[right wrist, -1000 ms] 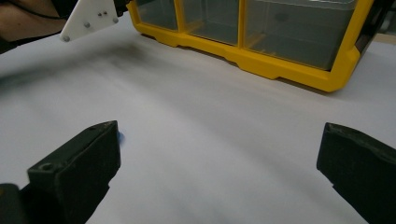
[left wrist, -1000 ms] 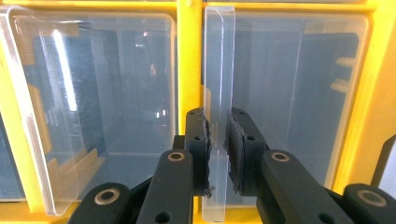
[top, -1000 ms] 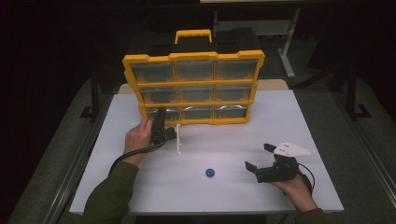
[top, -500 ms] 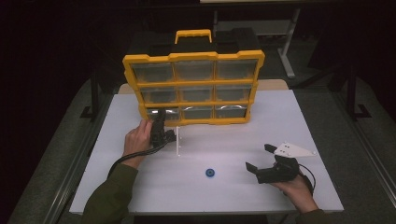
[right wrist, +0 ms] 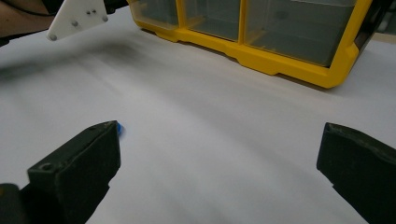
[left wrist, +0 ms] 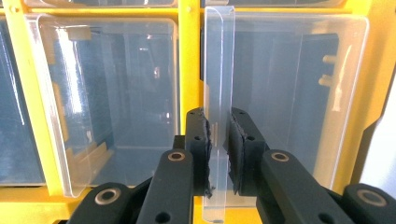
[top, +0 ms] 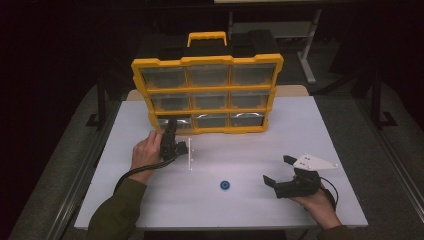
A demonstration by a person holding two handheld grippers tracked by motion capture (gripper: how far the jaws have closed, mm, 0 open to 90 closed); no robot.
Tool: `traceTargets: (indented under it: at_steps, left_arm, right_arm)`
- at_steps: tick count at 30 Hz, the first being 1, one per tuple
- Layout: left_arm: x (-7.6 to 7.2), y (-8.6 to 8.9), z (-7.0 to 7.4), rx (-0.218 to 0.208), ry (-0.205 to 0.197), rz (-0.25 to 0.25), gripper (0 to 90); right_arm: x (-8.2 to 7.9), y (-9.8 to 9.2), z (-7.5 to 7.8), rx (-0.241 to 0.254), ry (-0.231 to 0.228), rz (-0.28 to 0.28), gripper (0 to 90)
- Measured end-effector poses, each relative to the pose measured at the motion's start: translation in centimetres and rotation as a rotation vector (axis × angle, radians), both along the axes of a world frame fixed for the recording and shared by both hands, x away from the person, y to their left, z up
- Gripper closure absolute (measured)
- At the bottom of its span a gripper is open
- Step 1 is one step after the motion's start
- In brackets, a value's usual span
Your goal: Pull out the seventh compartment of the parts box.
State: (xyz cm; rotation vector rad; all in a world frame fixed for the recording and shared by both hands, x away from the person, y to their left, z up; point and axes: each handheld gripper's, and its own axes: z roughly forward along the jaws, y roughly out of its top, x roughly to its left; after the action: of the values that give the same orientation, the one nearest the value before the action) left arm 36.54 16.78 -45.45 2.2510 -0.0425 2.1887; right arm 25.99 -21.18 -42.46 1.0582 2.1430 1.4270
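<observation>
Left gripper (left wrist: 218, 140), jaws clamped on the thin clear front tab of a drawer (left wrist: 218, 93) in the bottom row of the yellow organizer (top: 207, 95); in the left gripper view the tab stands upright between the pads, the neighbouring clear drawer face just to the left of the jaws, a yellow divider directly behind. In the high view the left gripper (top: 172, 137) sits at the organizer's lower left corner, hand wrapped round it. Judgement: the grasp on the drawer is made; whether the drawer has come out at all I cannot tell, and the pull, or push home, looks to be what is left. Right gripper (top: 280, 170), jaws spread wide and holding nothing, rests low over the table well off from the organizer. A small blue round piece (top: 225, 185) lies on the surface just off the right gripper's left jaw tip in the right gripper view (right wrist: 119, 127), not touched; likely meant for a drawer, not yet picked up. A thin white strip (top: 190, 155) lies just beside the left gripper. Surface: white table (top: 300, 120), flat, matte, otherwise uncluttered, organizer standing upright at its far side with a carry handle on top. Room: dark, dim floor, metal frame legs beyond the table.
</observation>
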Motion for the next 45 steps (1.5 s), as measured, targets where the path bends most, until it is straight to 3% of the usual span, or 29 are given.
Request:
traceTargets:
  at_steps: [10, 12, 45]
  left_arm:
    - [-0.5, 0.0, 0.1, 0.001, 0.003, -0.005, 79.3]
    - [-0.6, 0.0, 0.0, -0.015, -0.001, -0.016, 79.3]
    - [-3.5, 0.0, 0.3, -0.003, 0.022, -0.017, 79.2]
  right_arm:
    - [0.0, -0.2, -0.1, -0.002, 0.001, -0.005, 0.0]
    - [0.0, -0.2, -0.1, -0.002, 0.004, -0.006, 0.0]
    - [-0.1, -0.3, 0.0, -0.007, -0.003, -0.014, 0.0]
